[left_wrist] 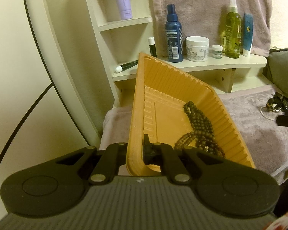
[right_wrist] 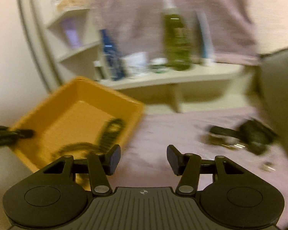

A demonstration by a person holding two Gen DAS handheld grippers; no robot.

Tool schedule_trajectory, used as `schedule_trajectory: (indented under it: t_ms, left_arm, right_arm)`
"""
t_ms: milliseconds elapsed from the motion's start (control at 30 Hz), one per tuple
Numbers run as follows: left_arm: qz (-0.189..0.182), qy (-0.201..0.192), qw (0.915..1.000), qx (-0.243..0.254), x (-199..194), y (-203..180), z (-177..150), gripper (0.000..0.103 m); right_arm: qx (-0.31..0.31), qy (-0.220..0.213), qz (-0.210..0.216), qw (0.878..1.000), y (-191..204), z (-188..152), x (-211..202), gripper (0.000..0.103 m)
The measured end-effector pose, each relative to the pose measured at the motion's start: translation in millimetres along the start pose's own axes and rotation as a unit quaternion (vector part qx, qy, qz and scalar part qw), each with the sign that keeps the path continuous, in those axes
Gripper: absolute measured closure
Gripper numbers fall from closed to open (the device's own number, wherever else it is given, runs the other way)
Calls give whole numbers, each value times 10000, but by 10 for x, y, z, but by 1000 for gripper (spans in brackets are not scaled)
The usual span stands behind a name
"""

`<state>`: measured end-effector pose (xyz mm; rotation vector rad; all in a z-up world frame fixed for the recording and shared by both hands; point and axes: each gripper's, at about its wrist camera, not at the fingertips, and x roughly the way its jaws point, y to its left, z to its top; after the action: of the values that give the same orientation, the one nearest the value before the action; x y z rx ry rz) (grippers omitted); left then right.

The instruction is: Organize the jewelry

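On mauve towel point(left_wrist: 255, 126) over surface: your left claw point(left_wrist: 138, 149) clenched on near rim of orange tray point(left_wrist: 174, 88), tray tilted. Dark bead necklaces point(left_wrist: 201, 126) lie inside tray against right wall. Your right claw point(right_wrist: 143, 160) released, nothing between pads, over bare towel right of tray. More jewelry point(right_wrist: 245, 136) far right, blurred. Shelf point(left_wrist: 211, 65) with bottles behind; white wall close left.

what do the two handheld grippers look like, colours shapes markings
Both the left gripper and the right gripper are matte black: two round discs, angular linkage arms with silver pivot pins, flat finger pads, and a grey ribbed body with a small white mark. No sleeves or cables show.
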<state>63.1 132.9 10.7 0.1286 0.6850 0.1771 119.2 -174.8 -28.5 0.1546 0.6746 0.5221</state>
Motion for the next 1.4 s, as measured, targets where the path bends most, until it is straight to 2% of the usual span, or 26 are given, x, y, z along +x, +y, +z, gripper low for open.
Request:
schedule_trajectory:
  t_ms: [100,233,367,533,633,700,967,1100,1267,1400]
  left_arm:
    - [4,0,10000,9,3,0,1,99]
    - [11,0,10000,30,2,-2,3,99]
    - [26,10,10000,52,-1,-19,8,99]
    - [43,22,10000,81,-8,-38,12,99]
    - [47,23,9999,86,-10,-44,14,99]
    - [47,27,9999,89,-9,-45,13,99]
    - [50,37,9999,103,-6,-43,10,99]
    - [50,39,9999,105,-5,-42,10,99]
    - [46,42,9999,107,-4,-38,6,99]
    - [42,42,9999,112,-4,-36,6,99]
  right_arm:
    - [-11,-31,-635,9980,-207,-121,-81,49]
    - [150,-30,-1237,9922,-510,-241,-171,49]
    - [169,-137,-1645,9861,-762,-326,-243,49]
    - [59,-269,-1985,9797,-893,-349,-211,50]
    - [11,-305,-2048,9783,-908,-354,-166,50]
    - [-17,-289,-2063,9781,-921,-341,-126,60]
    - [-321,-252,-2017,9786,-849,-294,6,84]
    - [-264,-81,-2045,9785,-857,-295,117,85]
    - [-414,-67,-2116,9765,-836,-279,184,87]
    - [-558,33,-2286,9719,-810,-281,253,98]
